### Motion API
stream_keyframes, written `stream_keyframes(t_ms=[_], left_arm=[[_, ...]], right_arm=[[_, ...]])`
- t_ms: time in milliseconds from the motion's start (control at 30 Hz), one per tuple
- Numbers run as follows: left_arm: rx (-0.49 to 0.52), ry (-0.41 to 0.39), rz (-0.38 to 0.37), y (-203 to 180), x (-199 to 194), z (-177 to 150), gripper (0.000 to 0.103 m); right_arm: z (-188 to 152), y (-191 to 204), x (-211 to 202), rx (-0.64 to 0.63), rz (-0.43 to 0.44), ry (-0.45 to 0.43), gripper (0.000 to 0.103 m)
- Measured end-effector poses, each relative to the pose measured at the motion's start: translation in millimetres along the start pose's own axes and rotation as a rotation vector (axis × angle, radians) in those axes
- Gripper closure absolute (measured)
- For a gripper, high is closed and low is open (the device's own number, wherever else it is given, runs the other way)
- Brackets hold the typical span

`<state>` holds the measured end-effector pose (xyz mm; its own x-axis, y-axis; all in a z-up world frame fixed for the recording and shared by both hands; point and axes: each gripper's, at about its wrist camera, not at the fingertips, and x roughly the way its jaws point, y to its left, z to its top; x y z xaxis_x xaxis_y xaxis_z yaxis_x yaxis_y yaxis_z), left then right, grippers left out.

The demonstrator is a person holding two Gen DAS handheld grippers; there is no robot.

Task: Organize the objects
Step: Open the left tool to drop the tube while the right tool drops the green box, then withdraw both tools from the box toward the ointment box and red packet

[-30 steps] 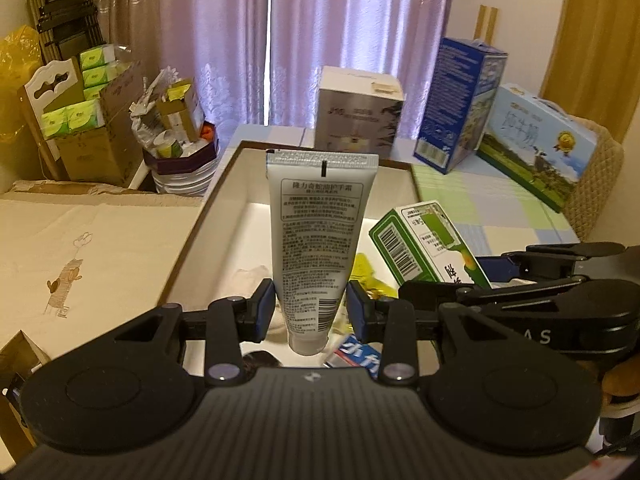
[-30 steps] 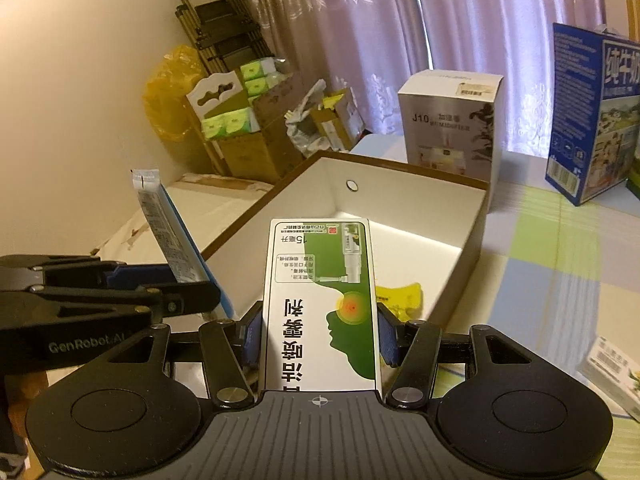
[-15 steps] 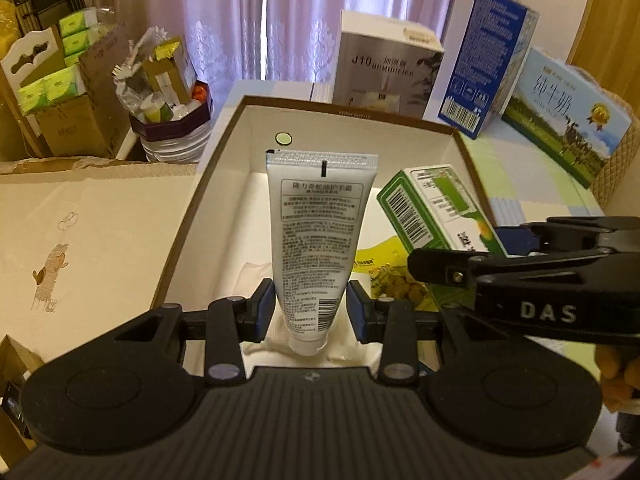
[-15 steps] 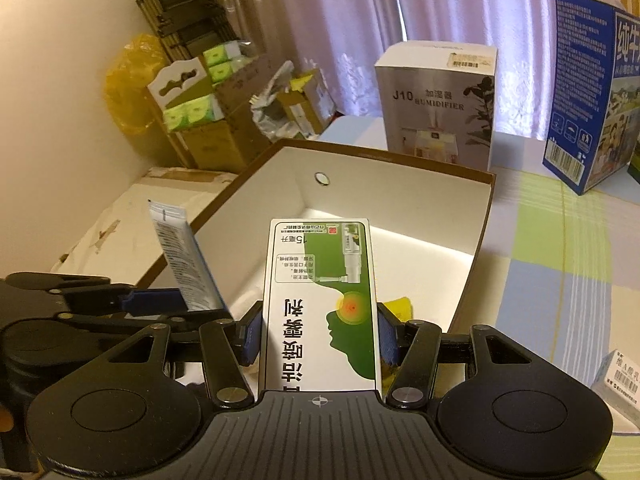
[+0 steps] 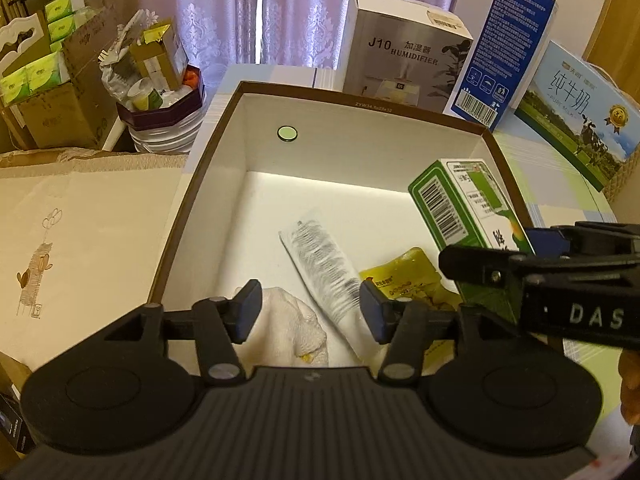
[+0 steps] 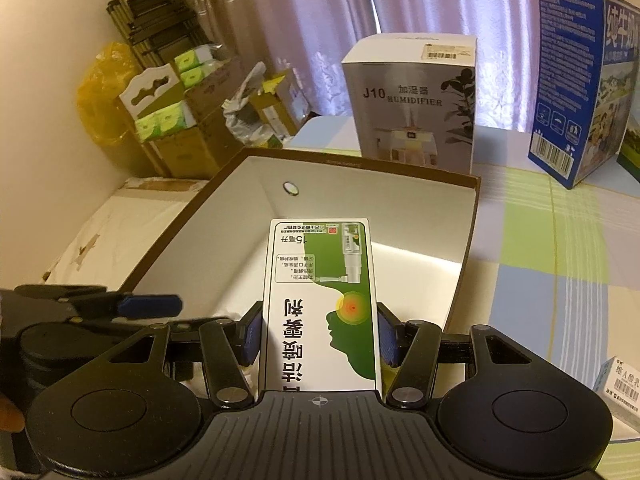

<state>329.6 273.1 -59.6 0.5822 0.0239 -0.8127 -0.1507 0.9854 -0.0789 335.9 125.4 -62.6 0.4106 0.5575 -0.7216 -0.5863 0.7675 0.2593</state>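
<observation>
An open brown box with white inside (image 5: pixel 208 184) stands on the table; it also shows in the right wrist view (image 6: pixel 468 236). My left gripper (image 5: pixel 310 314) is open and empty above its near end. Below it a white tube (image 5: pixel 324 272), blurred, lies or falls in the box, beside a white cloth (image 5: pixel 292 332) and a yellow packet (image 5: pixel 404 280). My right gripper (image 6: pixel 320 334) is shut on a green and white carton (image 6: pixel 320 300) and holds it over the box; the carton also shows in the left wrist view (image 5: pixel 468 208).
A humidifier box (image 5: pixel 400 56), a blue carton (image 5: pixel 504 44) and a milk carton (image 5: pixel 580 112) stand behind the box. A small white box (image 6: pixel 620 380) lies on the checked cloth at right. Cardboard boxes and clutter (image 5: pixel 60 92) fill the left.
My left gripper has opened and let go of the white tube, which has dropped into the box. Both grippers have moved forward over the box. The right still holds the carton.
</observation>
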Motion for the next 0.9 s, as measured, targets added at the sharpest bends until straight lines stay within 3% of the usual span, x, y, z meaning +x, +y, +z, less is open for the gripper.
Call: stream_keyframes(t_ms=[367,900], left_arm=[[0.023,0.005,0.006,-1.2,-2.2,-1.5,0.031],[0.017,-0.028,0.013,-6.5,-24.0,-1.9,0.022]], right_arm=[[12.3,-4.6,-5.2,0.006,-0.013,-0.075,0.05],[-11.1,-9.3,-27.2,0.037,0.003,-0.046,0.05]])
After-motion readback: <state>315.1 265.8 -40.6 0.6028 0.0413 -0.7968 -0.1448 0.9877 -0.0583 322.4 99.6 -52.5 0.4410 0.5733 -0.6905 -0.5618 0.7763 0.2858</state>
